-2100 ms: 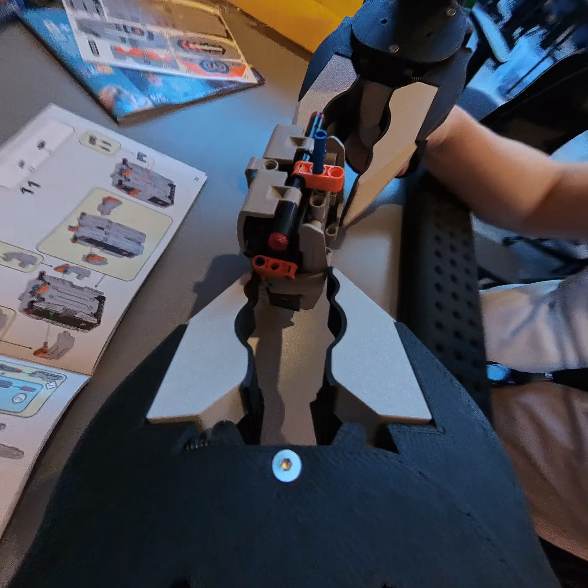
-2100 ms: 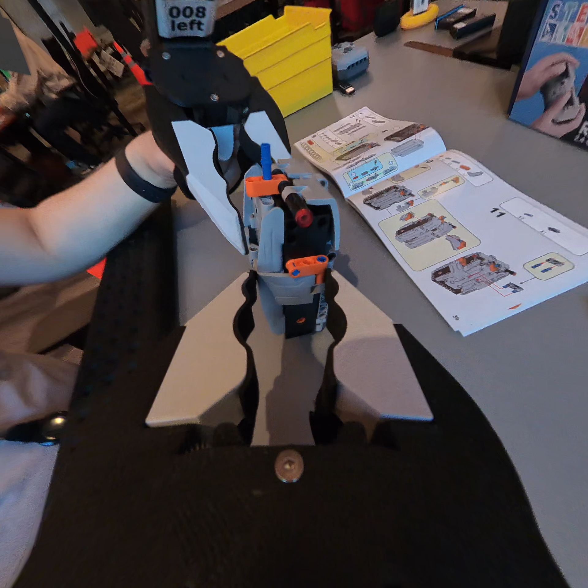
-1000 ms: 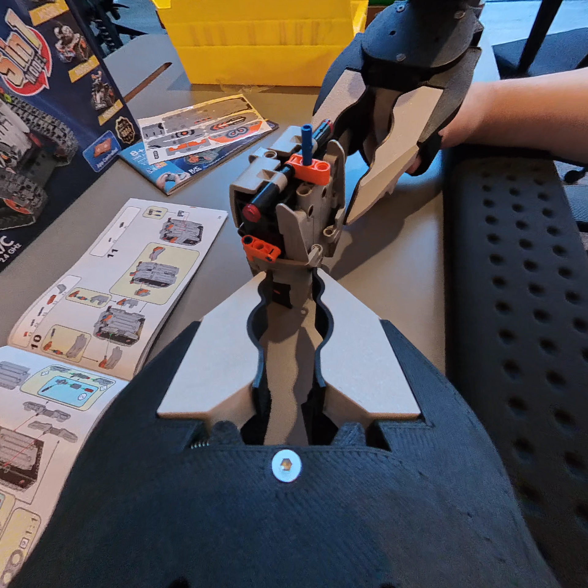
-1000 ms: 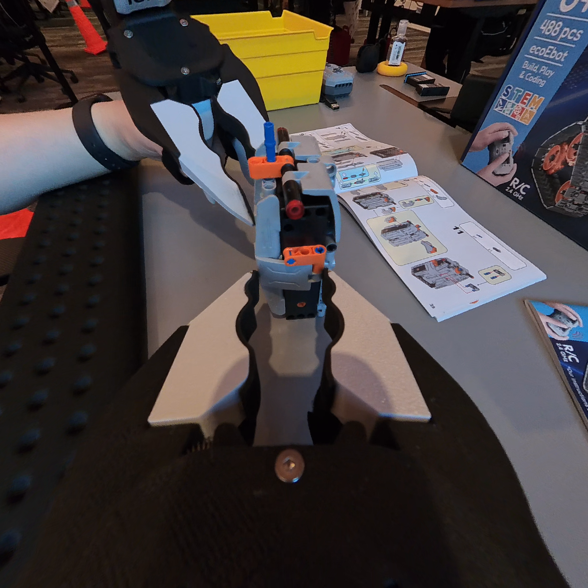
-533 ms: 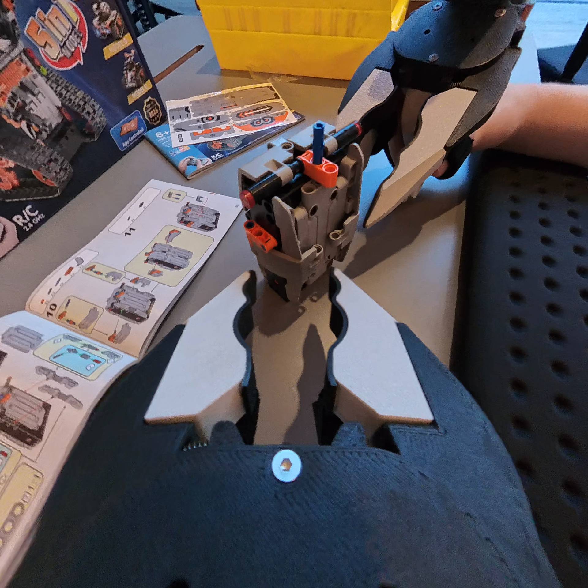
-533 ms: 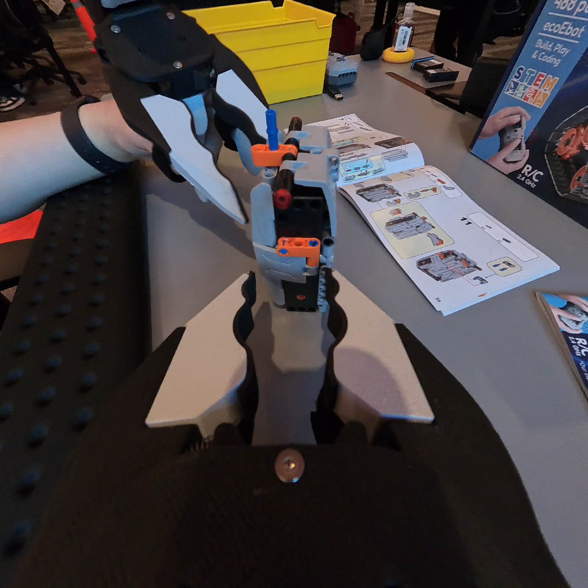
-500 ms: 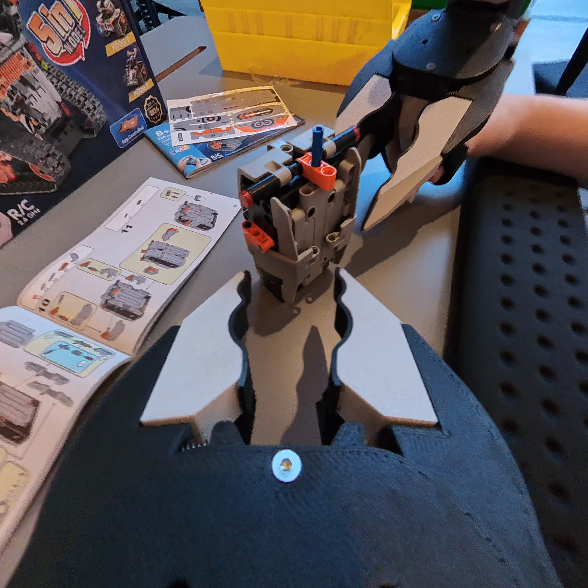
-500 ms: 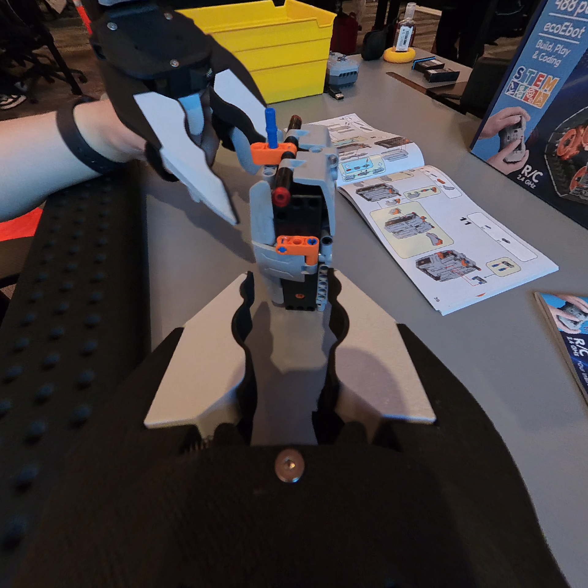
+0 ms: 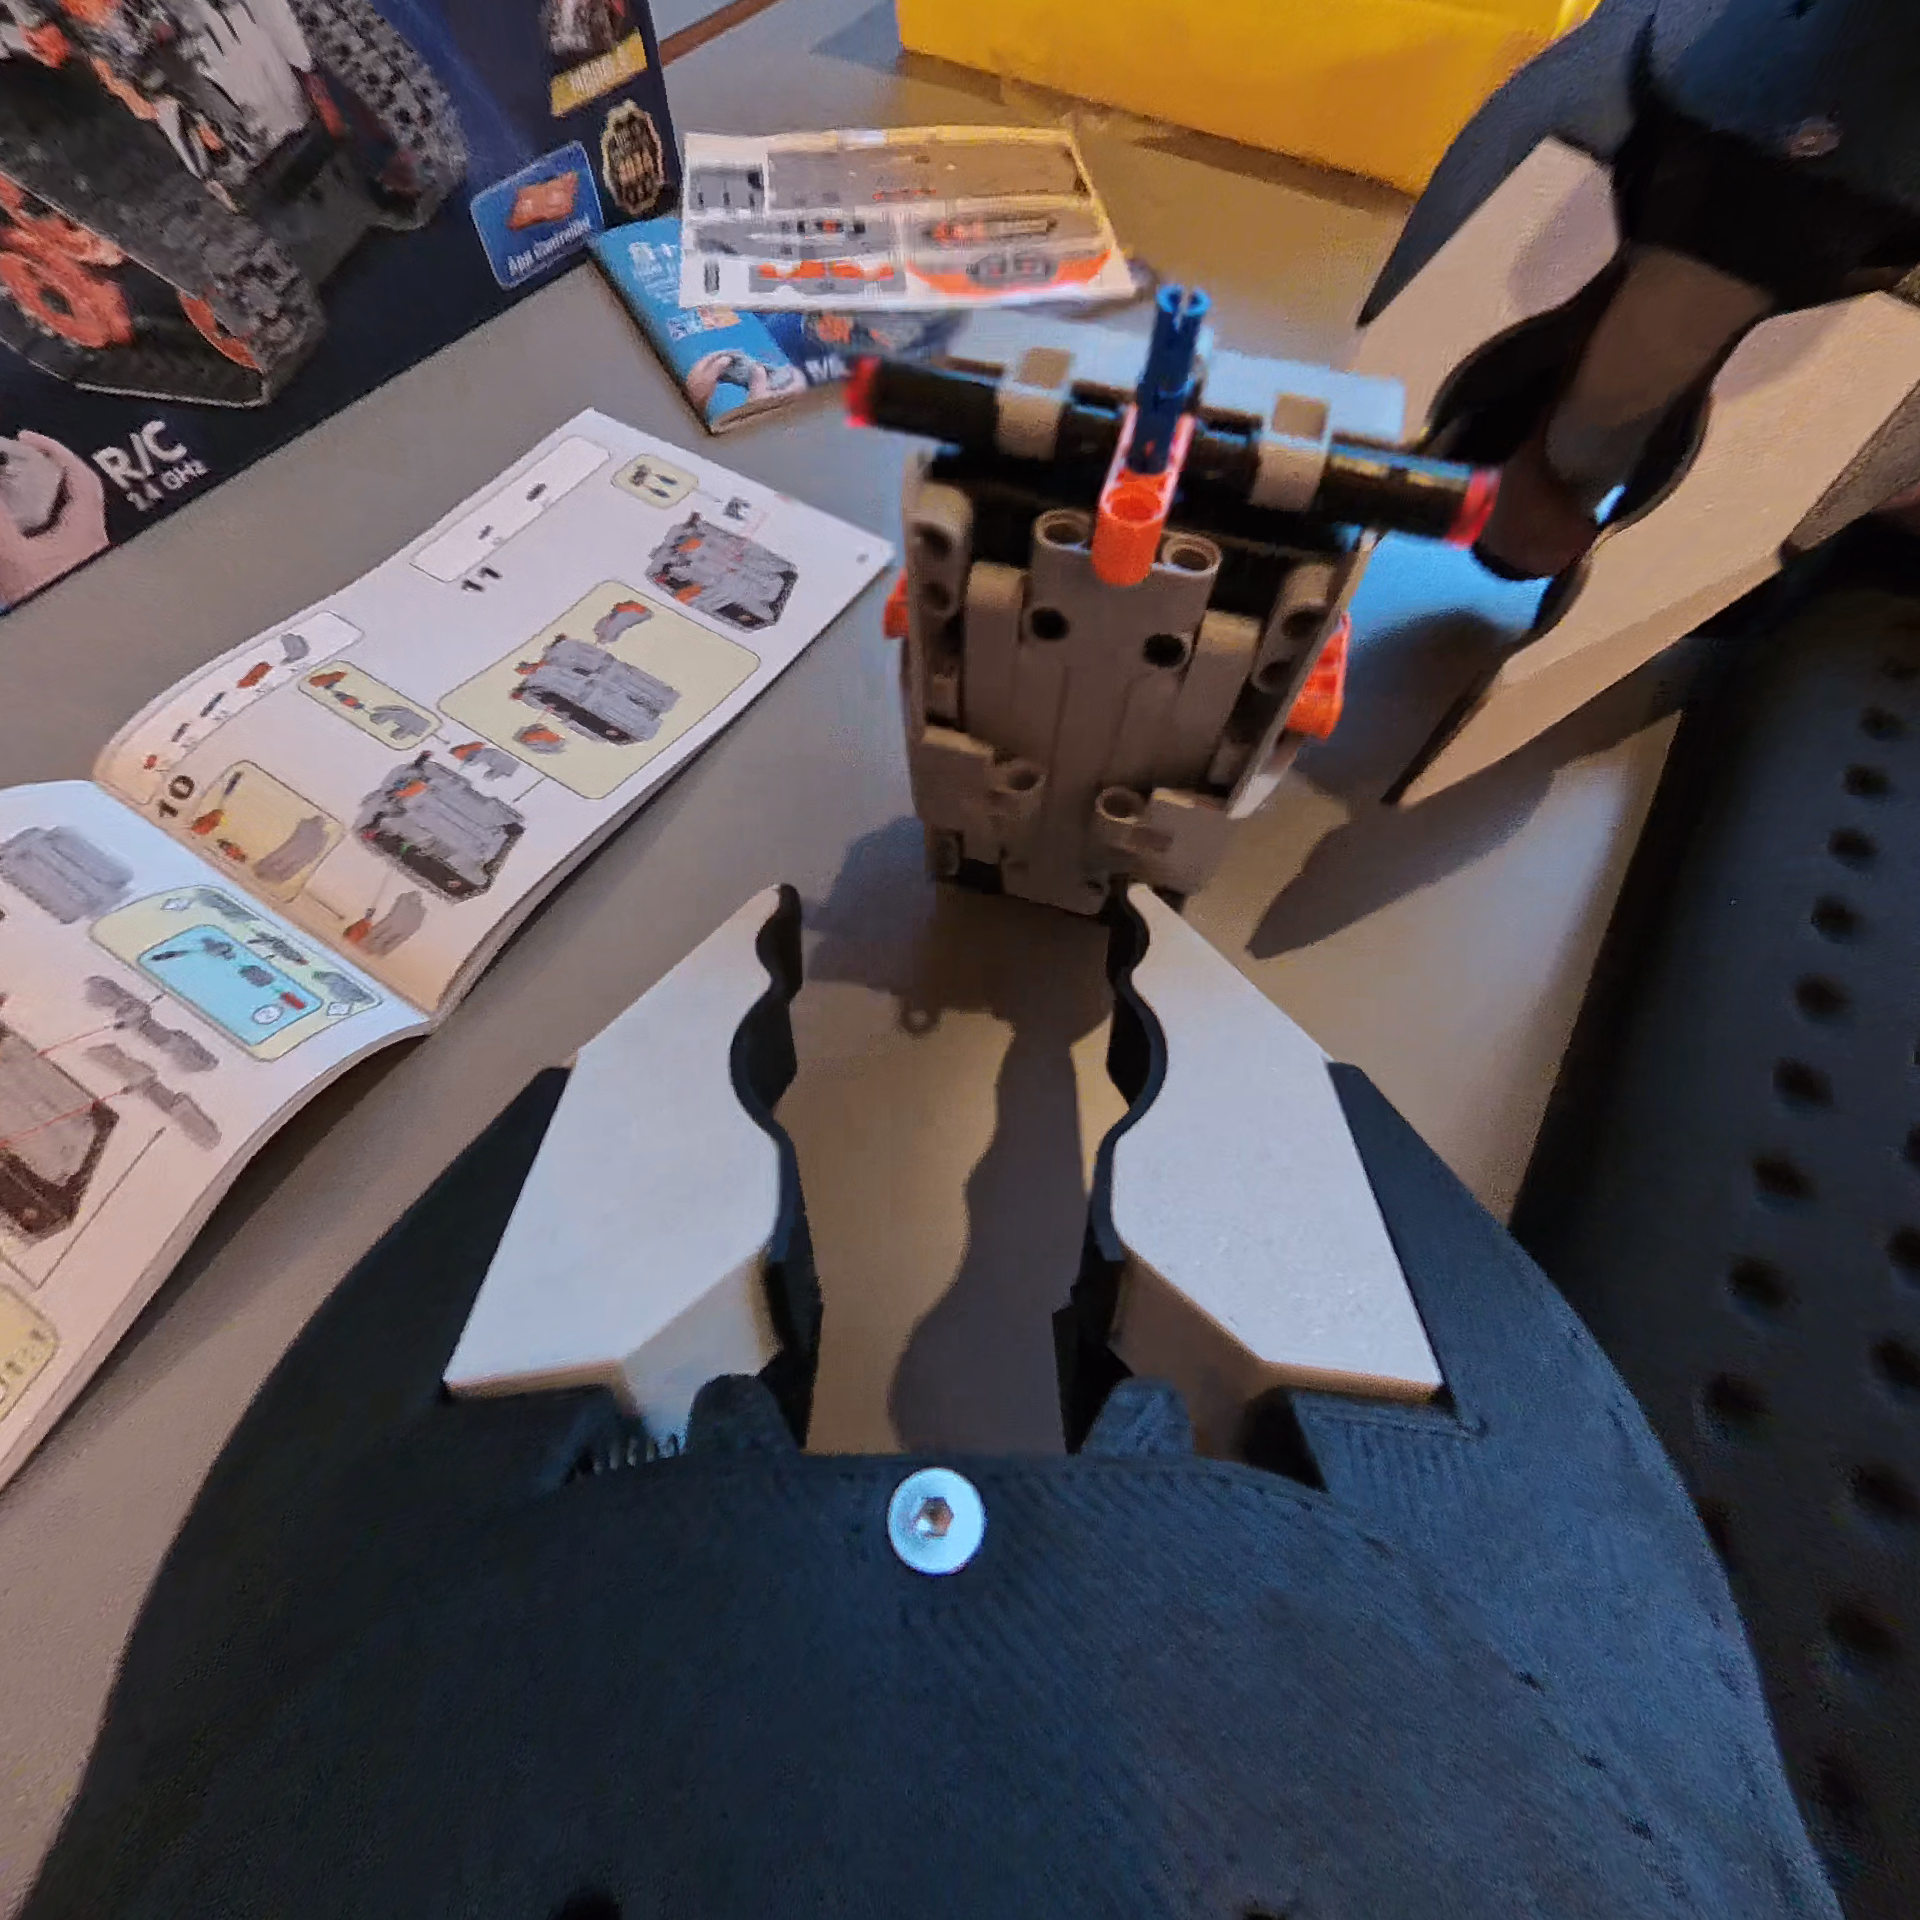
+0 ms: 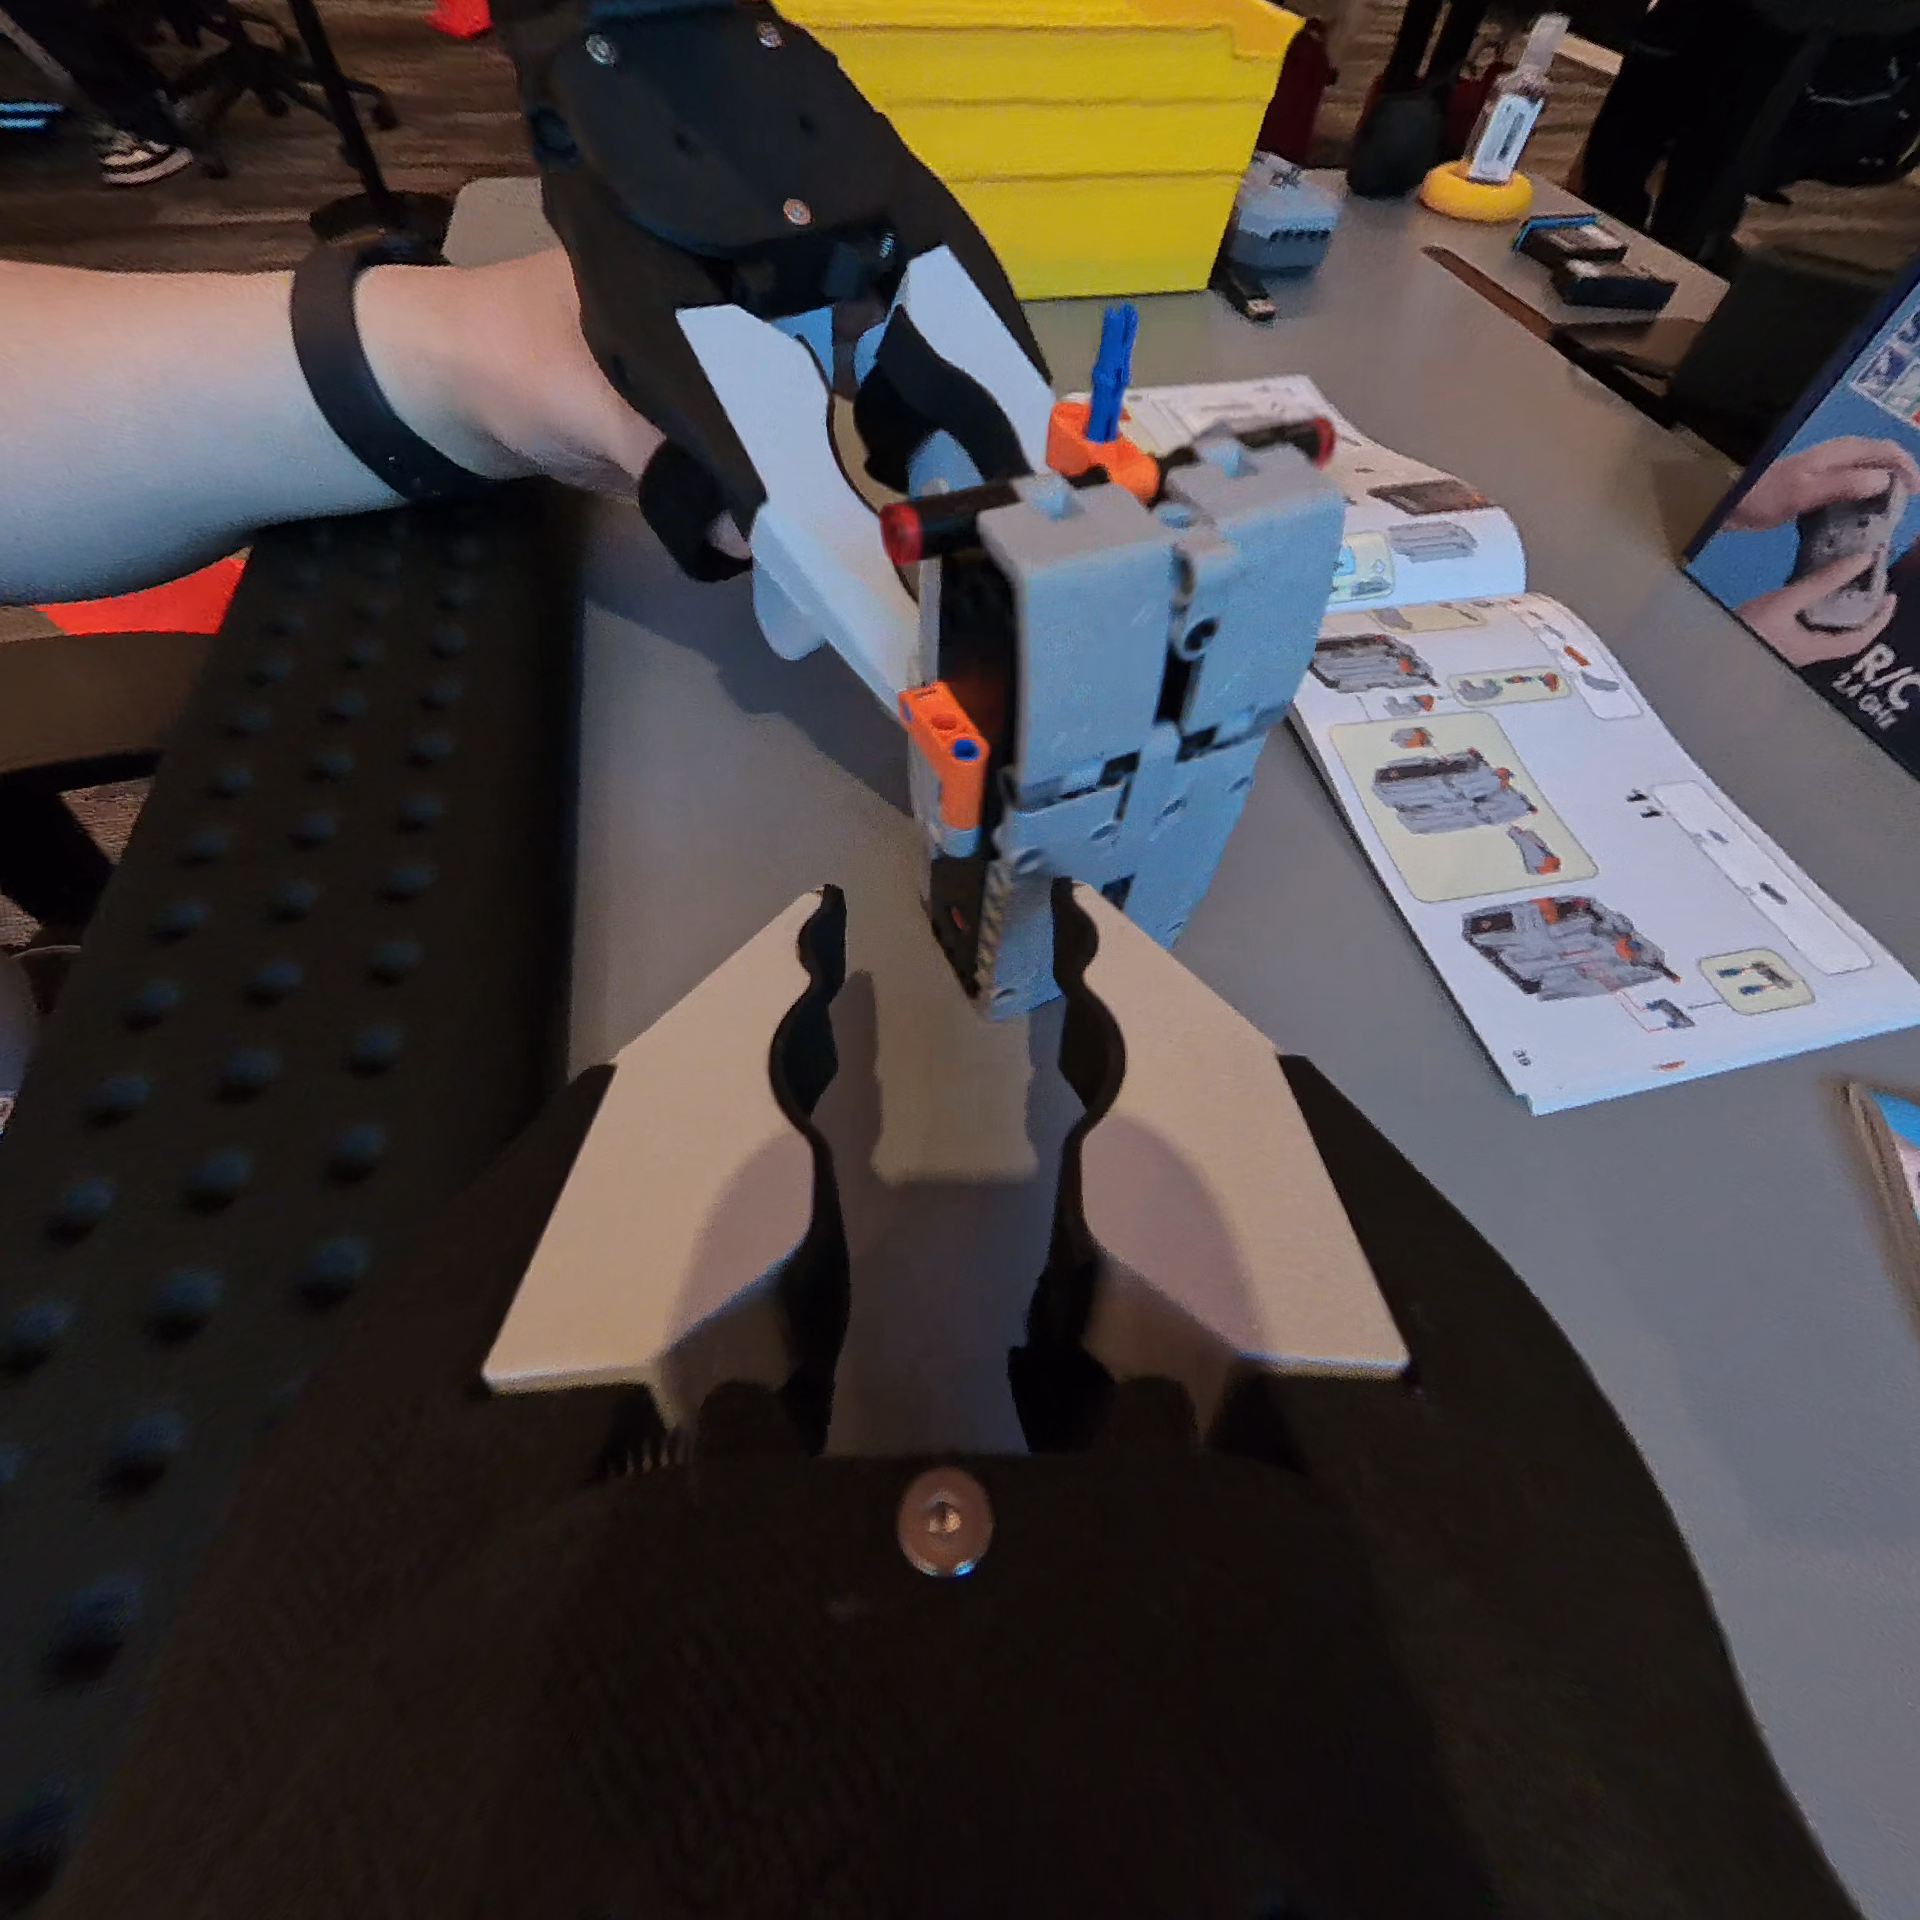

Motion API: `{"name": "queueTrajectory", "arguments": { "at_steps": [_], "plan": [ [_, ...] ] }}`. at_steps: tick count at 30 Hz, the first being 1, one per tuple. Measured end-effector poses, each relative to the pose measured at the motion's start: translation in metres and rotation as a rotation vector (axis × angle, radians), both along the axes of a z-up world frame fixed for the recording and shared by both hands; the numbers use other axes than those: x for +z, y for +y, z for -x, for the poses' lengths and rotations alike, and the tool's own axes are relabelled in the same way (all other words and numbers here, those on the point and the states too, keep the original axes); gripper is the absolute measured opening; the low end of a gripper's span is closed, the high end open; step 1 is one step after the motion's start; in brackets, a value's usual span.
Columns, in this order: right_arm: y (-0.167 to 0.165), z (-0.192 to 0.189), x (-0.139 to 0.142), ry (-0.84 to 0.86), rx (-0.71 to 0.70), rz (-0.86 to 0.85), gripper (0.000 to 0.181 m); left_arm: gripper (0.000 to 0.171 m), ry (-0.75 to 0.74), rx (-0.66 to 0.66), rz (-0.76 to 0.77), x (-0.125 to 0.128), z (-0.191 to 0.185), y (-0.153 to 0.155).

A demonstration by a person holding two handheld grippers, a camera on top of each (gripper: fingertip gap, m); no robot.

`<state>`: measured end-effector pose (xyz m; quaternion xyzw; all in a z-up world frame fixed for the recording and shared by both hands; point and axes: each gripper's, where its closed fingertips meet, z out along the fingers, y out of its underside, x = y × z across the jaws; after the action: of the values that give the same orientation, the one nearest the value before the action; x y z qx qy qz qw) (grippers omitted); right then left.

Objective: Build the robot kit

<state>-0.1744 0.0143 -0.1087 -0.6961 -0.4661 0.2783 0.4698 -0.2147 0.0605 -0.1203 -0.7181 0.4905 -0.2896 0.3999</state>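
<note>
table: grey table point(image 9: 1382, 997)
left of left claw point(image 9: 956, 914): open instruction booklet point(image 9: 436, 748)
ahead: seemingly upright brick model point(image 9: 1101, 707); yellow bin point(image 10: 1091, 156)

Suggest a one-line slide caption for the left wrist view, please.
Open left tongs face a grey brick assembly standing on the table; the right tongs meet its black axle; an open instruction booklet lies left.

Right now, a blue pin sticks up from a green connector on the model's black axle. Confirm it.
Not quite: the connector is orange, not green. The left wrist view shows it plainly. The rest holds: the blue pin sticks up from it, on the model's black axle.
</note>
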Motion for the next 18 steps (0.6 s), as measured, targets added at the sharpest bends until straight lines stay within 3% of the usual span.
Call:
{"name": "queueTrajectory", "arguments": {
  "at_steps": [9,10,13,15,18],
  "plan": [
    [0.0,0.002,0.021,-0.114,-0.027,-0.36,0.044,0.08,-0.176,-0.164,0.064,0.019,-0.004,-0.017],
    [0.001,0.002,0.018,-0.106,-0.019,-0.335,0.046,0.081,-0.187,-0.173,0.058,0.021,-0.006,-0.017],
    [0.009,0.002,0.014,-0.051,0.02,-0.21,0.089,0.095,-0.2,-0.217,0.021,0.023,-0.016,-0.018],
    [0.02,0.0,0.024,0.03,0.041,-0.17,0.106,0.098,-0.198,-0.236,0.013,0.023,-0.022,-0.017],
    [0.033,-0.002,0.028,0.121,0.108,-0.039,0.105,0.095,-0.175,-0.234,-0.003,0.02,-0.029,-0.013]
  ]
}}
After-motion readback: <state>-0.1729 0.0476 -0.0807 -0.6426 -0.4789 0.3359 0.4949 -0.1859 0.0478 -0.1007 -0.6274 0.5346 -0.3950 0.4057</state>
